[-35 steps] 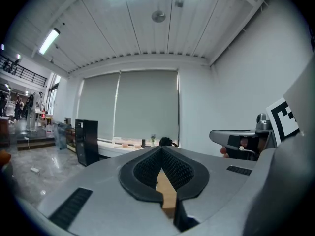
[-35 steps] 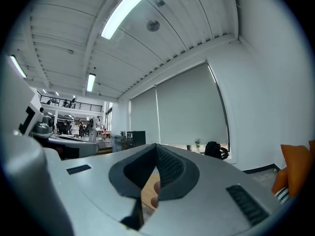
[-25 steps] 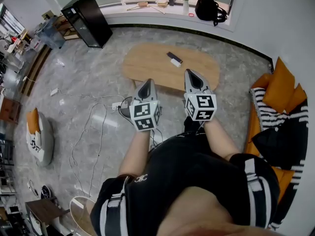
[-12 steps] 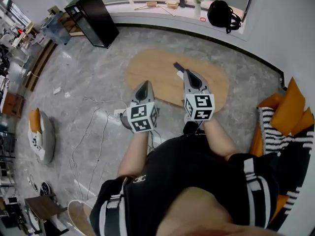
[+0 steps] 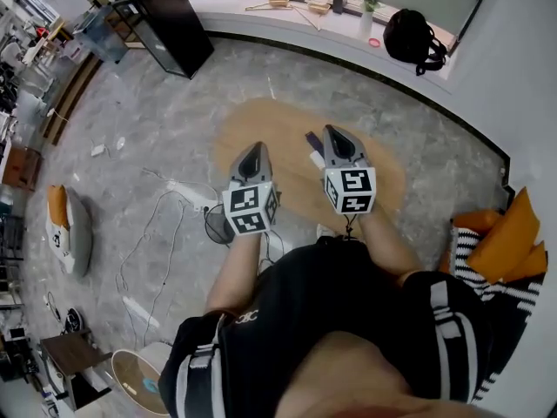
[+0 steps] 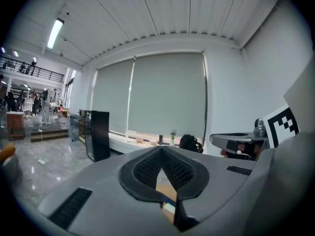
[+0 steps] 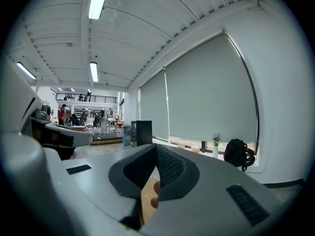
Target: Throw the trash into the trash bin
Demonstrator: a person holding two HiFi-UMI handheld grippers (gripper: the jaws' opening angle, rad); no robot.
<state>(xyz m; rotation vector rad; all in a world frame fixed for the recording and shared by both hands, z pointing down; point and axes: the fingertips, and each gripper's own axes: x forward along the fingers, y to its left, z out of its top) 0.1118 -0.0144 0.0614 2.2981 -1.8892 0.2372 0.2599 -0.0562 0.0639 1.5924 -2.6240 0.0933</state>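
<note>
I hold my left gripper and right gripper out over the table, both pressed shut and empty, so I can reach the small things there.

Matt wood tbl, glossy marbled floor.

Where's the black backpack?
Head view, upper right: the black backpack sits on the white window ledge, just right of a small plant vase.

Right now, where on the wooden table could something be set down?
The table is bare in its left half, beyond the left claw, and at its right end. Small items crowd the middle by the right claw.
</note>
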